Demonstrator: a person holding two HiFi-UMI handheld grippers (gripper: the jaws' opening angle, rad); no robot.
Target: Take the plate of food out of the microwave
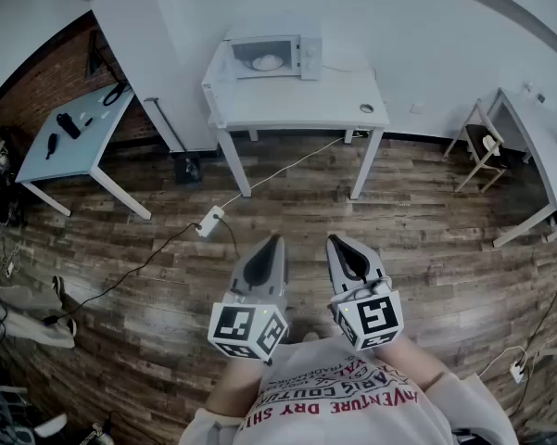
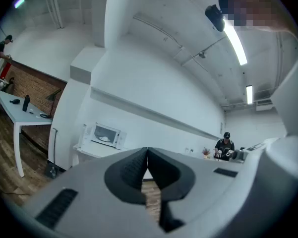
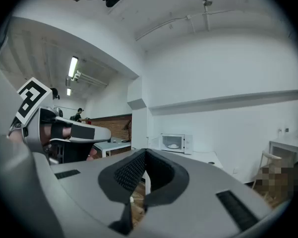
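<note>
A white microwave (image 1: 276,56) stands at the back of a white table (image 1: 297,100), far across the room, its door swung open to the left. Inside it sits a plate of pale food (image 1: 266,62). The microwave (image 2: 105,134) and its plate (image 2: 104,138) show small in the left gripper view, and again in the right gripper view as microwave (image 3: 174,142) with plate (image 3: 173,146). My left gripper (image 1: 276,240) and right gripper (image 1: 333,240) are held side by side near my chest, over the wooden floor. Both are shut and empty, tips touching (image 2: 147,150) (image 3: 146,151).
A power strip (image 1: 209,221) and its cable lie on the floor between me and the table. A blue-grey table (image 1: 74,142) with dark tools stands at left, a folding chair (image 1: 482,156) and another table (image 1: 547,156) at right. A person (image 2: 224,145) stands far off.
</note>
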